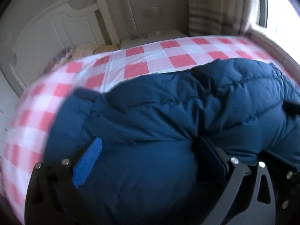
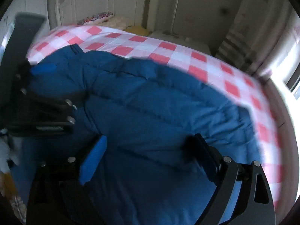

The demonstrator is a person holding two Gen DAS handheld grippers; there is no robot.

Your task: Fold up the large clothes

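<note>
A large dark blue puffer jacket (image 1: pixel 168 112) lies bunched on a bed with a pink and white checked cover (image 1: pixel 150 56). My left gripper (image 1: pixel 148 150) is open, its fingers spread wide with a thick bulge of the jacket between them; the blue pad (image 1: pixel 88 165) shows on the left finger. My right gripper (image 2: pixel 148 146) is also open over the jacket (image 2: pixel 150 103), with fabric between its spread fingers. The left gripper (image 2: pixel 46 105) appears at the left of the right wrist view, resting on the jacket. Both views are blurred.
A white headboard (image 1: pixel 46 30) stands at the bed's far end with pillows (image 1: pixel 84 48) beside it. A white nightstand (image 1: pixel 159 35) and a curtain (image 1: pixel 206 9) are behind the bed. A bright window (image 1: pixel 281 9) is at the right.
</note>
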